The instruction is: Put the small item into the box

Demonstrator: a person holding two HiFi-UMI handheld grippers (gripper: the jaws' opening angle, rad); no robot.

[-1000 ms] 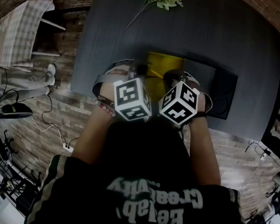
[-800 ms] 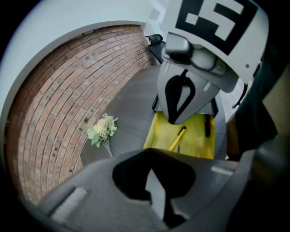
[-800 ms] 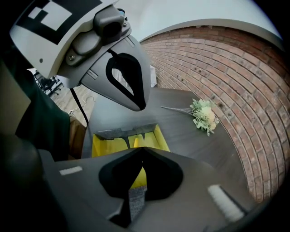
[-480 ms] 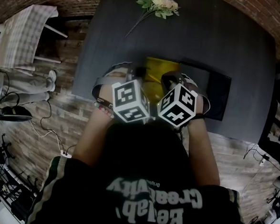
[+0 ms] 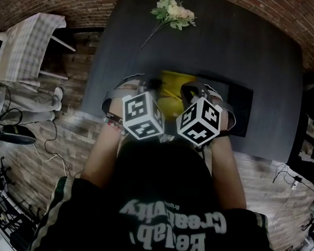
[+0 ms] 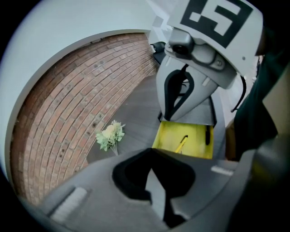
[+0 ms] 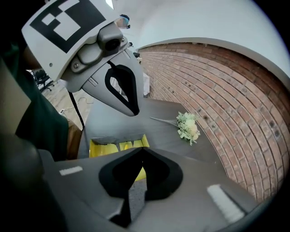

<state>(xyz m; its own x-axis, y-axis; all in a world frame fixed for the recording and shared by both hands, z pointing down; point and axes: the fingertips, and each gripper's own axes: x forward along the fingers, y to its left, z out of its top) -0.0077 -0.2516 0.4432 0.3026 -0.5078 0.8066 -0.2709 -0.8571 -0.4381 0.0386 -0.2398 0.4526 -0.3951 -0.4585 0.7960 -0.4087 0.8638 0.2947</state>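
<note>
My left hand-held gripper (image 6: pixel 152 152) and right hand-held gripper (image 7: pixel 142 152) hover side by side over the dark tabletop (image 5: pixel 232 52), jaws closed on nothing. Below lies the open yellow box (image 6: pixel 170 136), a slim yellow item (image 6: pixel 181 144) and a dark item (image 6: pixel 207 134) inside. Placing looks done; I'd lift straight up, clear of the box walls.

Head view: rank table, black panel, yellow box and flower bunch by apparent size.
1. table, by far the largest.
2. black panel beside the box.
3. yellow box and flower bunch: about alike. The box is partly covered, so I won't rank these two.
</note>
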